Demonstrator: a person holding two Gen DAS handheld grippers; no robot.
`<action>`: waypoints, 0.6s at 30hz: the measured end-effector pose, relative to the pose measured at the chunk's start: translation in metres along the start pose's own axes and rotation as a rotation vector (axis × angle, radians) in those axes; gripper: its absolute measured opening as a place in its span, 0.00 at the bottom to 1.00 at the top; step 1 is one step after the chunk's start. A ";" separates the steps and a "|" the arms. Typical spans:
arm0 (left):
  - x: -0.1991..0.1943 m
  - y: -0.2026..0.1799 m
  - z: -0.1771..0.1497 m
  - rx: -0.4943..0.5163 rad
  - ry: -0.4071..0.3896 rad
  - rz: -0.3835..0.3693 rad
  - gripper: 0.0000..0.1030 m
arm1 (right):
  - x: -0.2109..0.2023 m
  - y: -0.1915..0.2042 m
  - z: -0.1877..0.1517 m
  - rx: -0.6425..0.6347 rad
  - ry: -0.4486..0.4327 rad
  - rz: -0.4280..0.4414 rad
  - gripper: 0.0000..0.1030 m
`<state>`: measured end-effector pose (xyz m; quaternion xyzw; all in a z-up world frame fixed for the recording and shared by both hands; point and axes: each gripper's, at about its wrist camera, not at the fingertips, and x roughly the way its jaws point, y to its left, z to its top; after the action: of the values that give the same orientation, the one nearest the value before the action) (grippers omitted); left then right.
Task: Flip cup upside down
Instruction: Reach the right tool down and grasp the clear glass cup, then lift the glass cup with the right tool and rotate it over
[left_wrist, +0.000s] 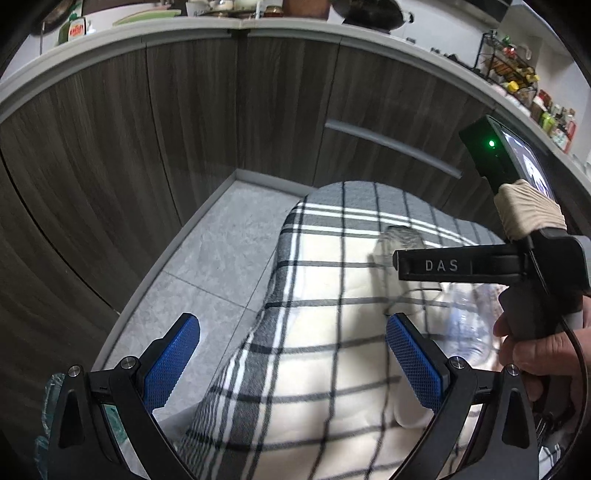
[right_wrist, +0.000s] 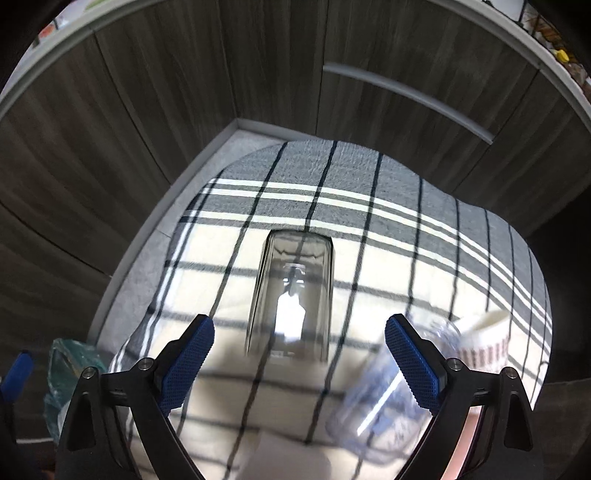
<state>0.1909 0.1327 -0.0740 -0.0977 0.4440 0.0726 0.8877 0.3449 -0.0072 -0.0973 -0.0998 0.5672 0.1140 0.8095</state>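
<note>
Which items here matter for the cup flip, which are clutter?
Job:
- clear glass cup, standing on the plaid cloth
- right gripper, jaws open

Clutter:
- clear plastic bottle lying on the cloth
- green plastic bag
- left gripper, open

Clear glossy glass cup (right_wrist: 291, 299), woven cloth (right_wrist: 369, 229)

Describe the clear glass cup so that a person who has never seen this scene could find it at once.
Find the checked cloth spread below the dark wood cabinets. Near its middle, straight ahead of the open right hand-held gripper, stands the glass cup. It is tall, smooth and straight-sided, unlike the blurred plastic container on its right.
</note>
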 end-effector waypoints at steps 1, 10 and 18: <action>0.006 0.002 0.003 -0.006 0.013 0.015 1.00 | 0.007 0.002 0.005 -0.001 0.016 -0.006 0.91; 0.023 0.010 0.005 -0.033 0.039 0.040 1.00 | 0.063 0.003 0.022 0.035 0.161 0.013 0.76; 0.024 0.009 0.005 -0.031 0.035 0.047 1.00 | 0.073 0.003 0.019 0.048 0.190 0.027 0.57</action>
<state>0.2079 0.1434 -0.0914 -0.1022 0.4604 0.0984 0.8763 0.3856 0.0062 -0.1594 -0.0833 0.6453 0.1012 0.7526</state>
